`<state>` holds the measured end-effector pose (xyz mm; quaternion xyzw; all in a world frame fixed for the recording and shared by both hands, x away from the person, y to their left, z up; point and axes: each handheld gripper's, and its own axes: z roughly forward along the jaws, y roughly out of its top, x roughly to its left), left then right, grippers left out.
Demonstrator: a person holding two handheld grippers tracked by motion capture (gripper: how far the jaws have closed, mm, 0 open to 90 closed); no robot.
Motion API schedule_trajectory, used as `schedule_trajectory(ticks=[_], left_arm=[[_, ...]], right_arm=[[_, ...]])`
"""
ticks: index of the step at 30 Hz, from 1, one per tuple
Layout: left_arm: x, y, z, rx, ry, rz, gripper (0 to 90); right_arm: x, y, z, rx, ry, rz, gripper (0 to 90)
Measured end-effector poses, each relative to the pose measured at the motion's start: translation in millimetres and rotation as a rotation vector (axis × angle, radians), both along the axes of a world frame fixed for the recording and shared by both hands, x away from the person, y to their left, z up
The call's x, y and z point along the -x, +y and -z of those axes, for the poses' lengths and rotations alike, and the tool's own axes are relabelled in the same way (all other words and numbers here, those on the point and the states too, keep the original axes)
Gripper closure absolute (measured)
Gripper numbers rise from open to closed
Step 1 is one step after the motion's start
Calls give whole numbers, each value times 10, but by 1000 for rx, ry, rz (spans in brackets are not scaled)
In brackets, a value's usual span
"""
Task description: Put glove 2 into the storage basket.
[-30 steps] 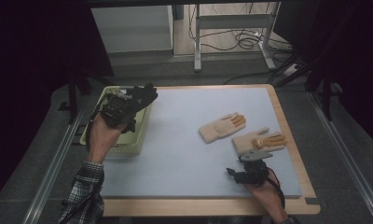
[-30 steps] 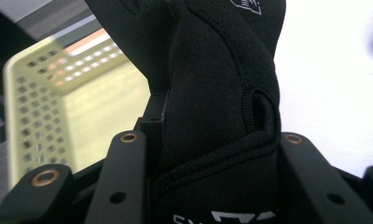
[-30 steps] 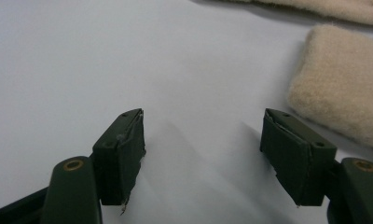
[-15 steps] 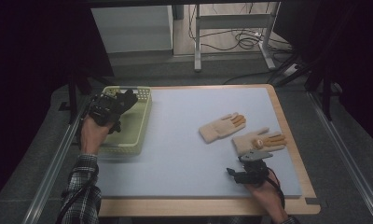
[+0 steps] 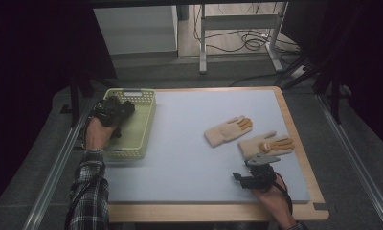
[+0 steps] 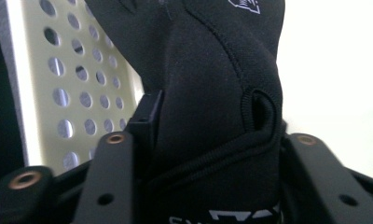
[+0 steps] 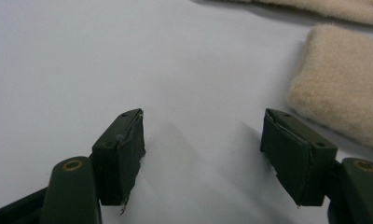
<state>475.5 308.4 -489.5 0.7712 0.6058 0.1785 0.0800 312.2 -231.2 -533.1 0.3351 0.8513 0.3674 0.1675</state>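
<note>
My left gripper (image 5: 114,111) hangs over the left side of the pale green perforated basket (image 5: 132,92), with a black glove (image 5: 120,108) between its jaws. In the left gripper view the black glove (image 6: 212,70) bulges up from the gripper (image 6: 212,154), and the jaws have just been opening while their pads still touch it. The basket wall (image 6: 68,84) stands right behind. My right gripper (image 5: 256,166) rests low on the grey mat, open and empty (image 7: 203,154), just short of a tan knitted glove (image 5: 266,144) whose cuff (image 7: 338,88) lies to its right. A second tan glove (image 5: 227,130) lies beside it.
The blue-grey mat (image 5: 189,158) covers a wooden table top (image 5: 295,143). Dark floor and metal rails flank the table. A white cabinet (image 5: 132,28) and a metal frame with cables stand beyond the far edge.
My left hand has carried the black glove leftward and down, from the basket's right side to low over its left side. The right gripper and both tan gloves have stayed put.
</note>
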Motion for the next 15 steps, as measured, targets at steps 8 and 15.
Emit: schedule_trajectory(ticks=[8,15], left_arm=[[8,47,0,11,15,27,124],[136,127,-176,120,-46,39,51]], right_arm=[[0,1,0,0,1,-1,294],[-1,1,2,-1,0,-2,293]])
